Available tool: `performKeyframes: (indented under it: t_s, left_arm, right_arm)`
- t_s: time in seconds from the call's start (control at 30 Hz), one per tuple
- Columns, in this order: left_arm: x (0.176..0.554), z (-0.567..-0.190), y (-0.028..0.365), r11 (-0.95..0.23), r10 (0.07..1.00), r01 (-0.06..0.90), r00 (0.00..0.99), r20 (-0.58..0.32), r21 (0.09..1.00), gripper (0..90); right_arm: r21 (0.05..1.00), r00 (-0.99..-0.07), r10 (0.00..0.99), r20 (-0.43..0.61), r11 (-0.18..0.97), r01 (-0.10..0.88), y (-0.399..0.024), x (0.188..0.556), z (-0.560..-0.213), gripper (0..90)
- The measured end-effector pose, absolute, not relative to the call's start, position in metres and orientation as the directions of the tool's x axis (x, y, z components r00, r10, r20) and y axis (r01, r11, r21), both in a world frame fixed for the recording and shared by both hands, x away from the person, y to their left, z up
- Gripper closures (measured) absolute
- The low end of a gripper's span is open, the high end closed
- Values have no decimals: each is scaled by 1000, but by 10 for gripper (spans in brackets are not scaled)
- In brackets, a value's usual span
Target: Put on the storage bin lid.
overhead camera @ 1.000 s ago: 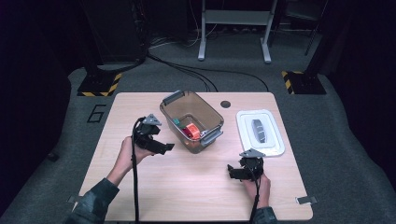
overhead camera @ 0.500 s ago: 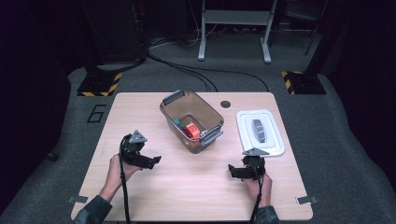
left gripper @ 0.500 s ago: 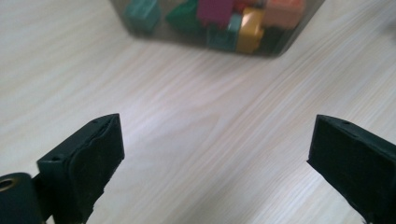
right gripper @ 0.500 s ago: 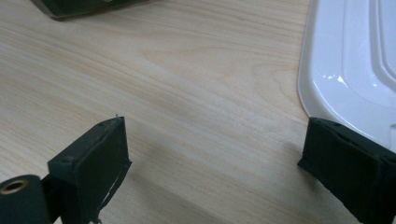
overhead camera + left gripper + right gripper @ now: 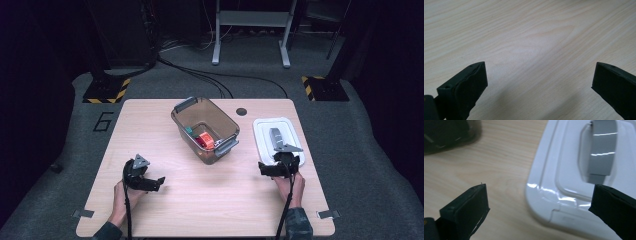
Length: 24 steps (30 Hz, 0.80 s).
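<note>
Left tongs (image 5: 159,181) low over bare bench (image 5: 150,125), jaws just opened wide, nothing between. Clear bin (image 5: 205,129) mid-bench, small items inside. Right tongs (image 5: 267,169), also just opened and empty, sit at the white lid's (image 5: 265,137) near corner. Lid looks light, stiff, glossy-slick; take it by the rim or the grey handle (image 5: 602,147). Bench edge close on the right, open room toward the bin.

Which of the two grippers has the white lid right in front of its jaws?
The right gripper: its open jaws face the near corner of the white lid. The left gripper faces the table.
</note>
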<state>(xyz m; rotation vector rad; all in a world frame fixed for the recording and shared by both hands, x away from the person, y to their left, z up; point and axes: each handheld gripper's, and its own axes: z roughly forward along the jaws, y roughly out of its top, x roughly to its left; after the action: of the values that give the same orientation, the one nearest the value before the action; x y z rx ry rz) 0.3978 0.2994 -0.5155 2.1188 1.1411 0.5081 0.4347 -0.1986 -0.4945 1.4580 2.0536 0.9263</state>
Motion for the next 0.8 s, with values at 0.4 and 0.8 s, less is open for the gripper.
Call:
performKeyframes:
  t_s: [0.4, 0.8]
  left_arm:
    - [396, -530, 303, -371, 848, 592, 531, 0, 715, 0]
    - [394, -531, 303, -366, 850, 594, 526, -2, 717, 0]
  right_arm:
    - [716, -243, 970, -4, 173, 677, -222, 493, -494, 188]
    - [694, -178, 983, -45, 159, 702, -218, 521, -498, 652]
